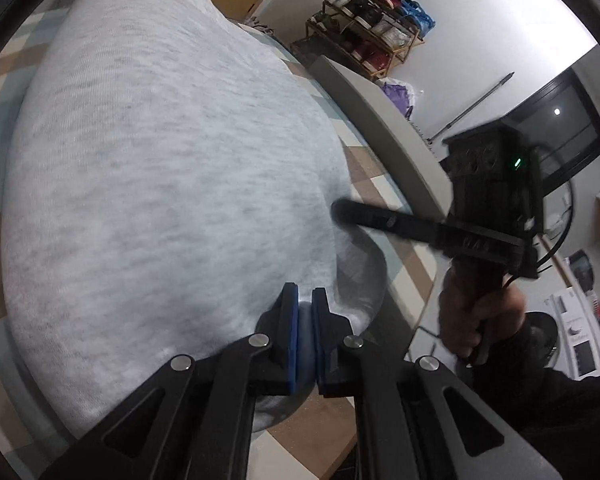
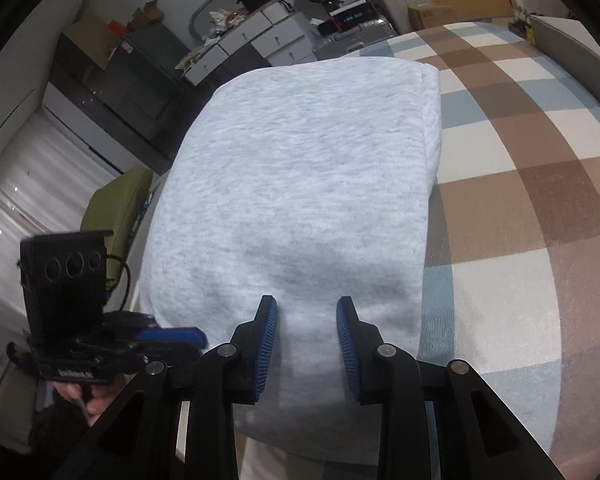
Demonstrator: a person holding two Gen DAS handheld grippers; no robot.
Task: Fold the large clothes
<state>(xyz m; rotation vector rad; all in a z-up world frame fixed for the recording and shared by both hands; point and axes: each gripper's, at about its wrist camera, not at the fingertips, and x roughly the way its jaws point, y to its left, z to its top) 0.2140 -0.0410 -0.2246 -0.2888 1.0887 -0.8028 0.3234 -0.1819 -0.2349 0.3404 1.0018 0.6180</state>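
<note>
already the left gripper (image 1: pixel 305 320) pinches the near edge of the grey garment (image 1: pixel 160 168), which runs away lengthwise across the checked bed (image 2: pixel 520 208); the right gripper (image 2: pixel 307 344) hovers narrowly parted over that near edge, gripping nothing.

My garment (image 2: pixel 292 184) is light heather grey. The cover (image 2: pixel 520 200) under it is checked brown, pale blue and cream. My tongs' pads (image 2: pixel 266 344) are blue.
</note>
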